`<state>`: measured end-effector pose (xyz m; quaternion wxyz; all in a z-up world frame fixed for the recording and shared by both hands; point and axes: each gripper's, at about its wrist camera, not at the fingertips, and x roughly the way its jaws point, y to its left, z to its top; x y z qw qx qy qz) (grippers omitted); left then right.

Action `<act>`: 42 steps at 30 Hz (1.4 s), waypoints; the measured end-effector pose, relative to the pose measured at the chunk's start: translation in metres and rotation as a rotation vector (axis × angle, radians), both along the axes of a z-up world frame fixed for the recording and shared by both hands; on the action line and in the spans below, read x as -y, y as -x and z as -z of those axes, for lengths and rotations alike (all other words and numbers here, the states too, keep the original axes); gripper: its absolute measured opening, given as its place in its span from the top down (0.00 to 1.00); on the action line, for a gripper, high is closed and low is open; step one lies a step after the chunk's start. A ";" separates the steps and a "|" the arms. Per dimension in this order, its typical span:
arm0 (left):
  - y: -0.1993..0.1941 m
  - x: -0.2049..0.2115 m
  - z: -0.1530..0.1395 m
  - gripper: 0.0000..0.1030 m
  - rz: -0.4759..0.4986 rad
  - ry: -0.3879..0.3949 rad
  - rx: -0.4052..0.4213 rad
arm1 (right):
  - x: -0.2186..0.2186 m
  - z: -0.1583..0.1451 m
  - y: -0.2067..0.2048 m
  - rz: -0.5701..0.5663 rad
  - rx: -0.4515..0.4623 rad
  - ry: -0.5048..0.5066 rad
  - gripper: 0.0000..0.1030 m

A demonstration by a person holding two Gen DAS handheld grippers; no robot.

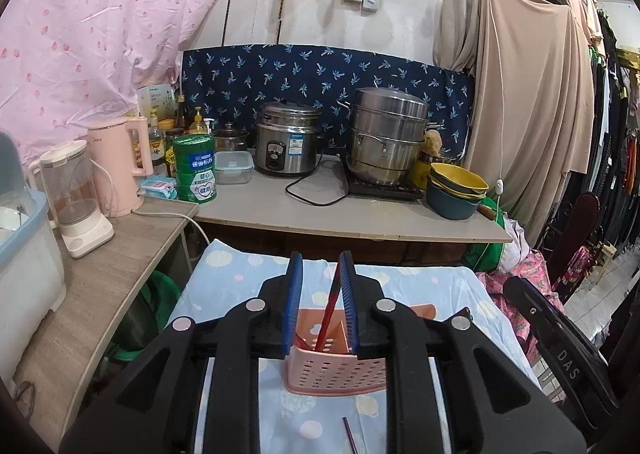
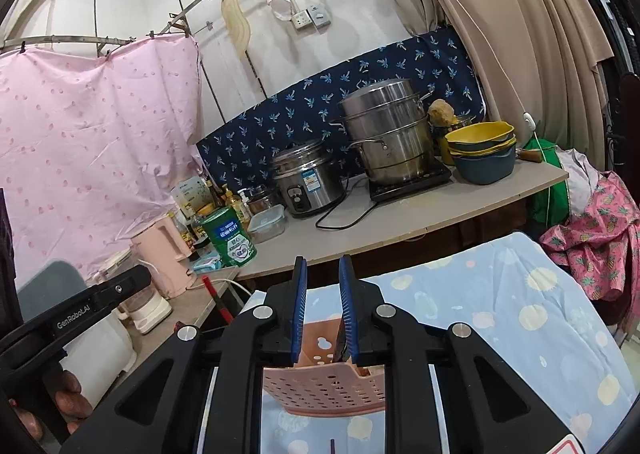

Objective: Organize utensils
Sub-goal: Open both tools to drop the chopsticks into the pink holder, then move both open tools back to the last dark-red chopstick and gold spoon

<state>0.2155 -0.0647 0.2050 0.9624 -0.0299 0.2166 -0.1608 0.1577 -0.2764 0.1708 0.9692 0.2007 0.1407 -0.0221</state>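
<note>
A pink perforated utensil basket (image 1: pixel 336 372) stands on a table with a blue patterned cloth (image 1: pixel 240 282). My left gripper (image 1: pixel 322 266) hovers above it, open, with a red chopstick (image 1: pixel 326 316) standing in the basket between its fingers, leaning near the right pad. My right gripper (image 2: pixel 323 270) is also open above the same basket (image 2: pixel 324 390); a dark utensil (image 2: pixel 340 342) stands in the basket beside its right pad. Another chopstick (image 1: pixel 349 434) lies on the cloth in front of the basket. The red chopstick's top (image 2: pixel 216 296) also shows in the right wrist view.
A counter (image 1: pixel 360 214) behind holds a rice cooker (image 1: pixel 286 144), a steel steamer pot (image 1: pixel 386 134), stacked bowls (image 1: pixel 456 190), a green tin (image 1: pixel 196 168), a pink kettle (image 1: pixel 120 166) and a blender (image 1: pixel 76 194). Clothes hang at the right.
</note>
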 end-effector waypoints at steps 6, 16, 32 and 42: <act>0.016 -0.003 0.009 0.82 0.005 -0.004 -0.018 | -0.006 0.008 0.021 -0.014 -0.022 0.006 0.83; 0.060 -0.012 0.059 0.74 0.023 -0.052 -0.099 | -0.026 0.058 0.075 -0.065 -0.141 0.009 0.83; 0.134 -0.034 0.176 0.74 0.030 -0.115 -0.330 | -0.086 0.178 0.162 -0.189 -0.458 0.046 0.83; 0.148 -0.056 0.206 0.74 -0.015 -0.136 -0.377 | -0.114 0.210 0.167 -0.198 -0.512 0.082 0.83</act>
